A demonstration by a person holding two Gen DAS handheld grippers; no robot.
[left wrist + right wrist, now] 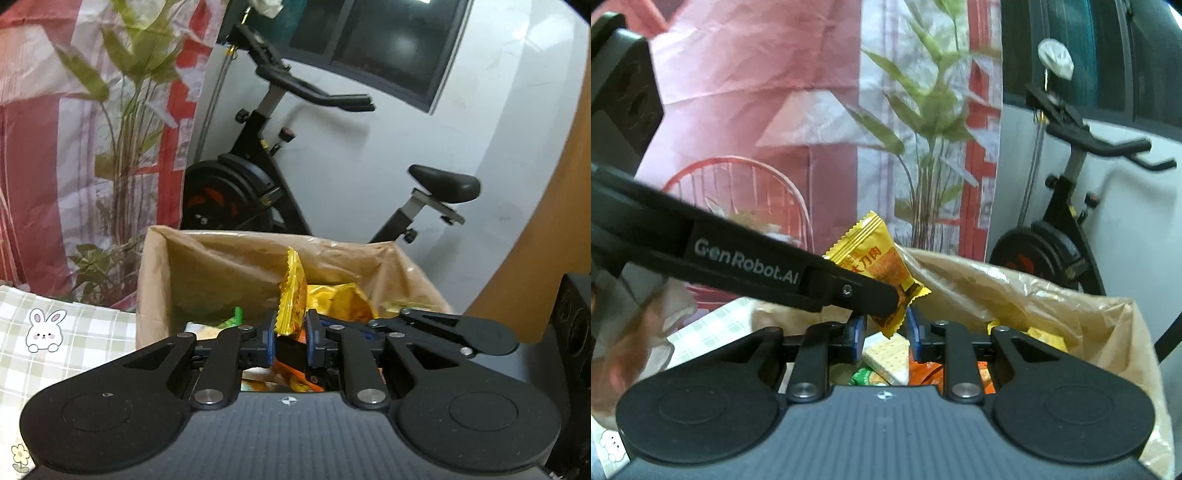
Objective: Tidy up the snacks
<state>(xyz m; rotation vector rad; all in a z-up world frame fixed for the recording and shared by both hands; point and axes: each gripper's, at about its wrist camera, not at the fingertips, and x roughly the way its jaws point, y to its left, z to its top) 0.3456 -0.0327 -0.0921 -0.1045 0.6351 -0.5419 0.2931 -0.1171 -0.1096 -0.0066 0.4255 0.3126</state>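
The left gripper (291, 341) pinches the yellow snack packet (291, 295) upright above the paper bag (221, 266); the right gripper (884, 334), fingers spread, brackets its lower corner.

Both raised and angled downward, left gripper (291, 334) and right gripper (885, 326) narrowly parted, converging side by side.

2 grippers (884, 328), 1 yellow snack packet (882, 266), 1 brown bag (229, 266), 1 exercise bike (258, 173).

Brown bag (207, 266) on green-checked tablecloth (85, 354).
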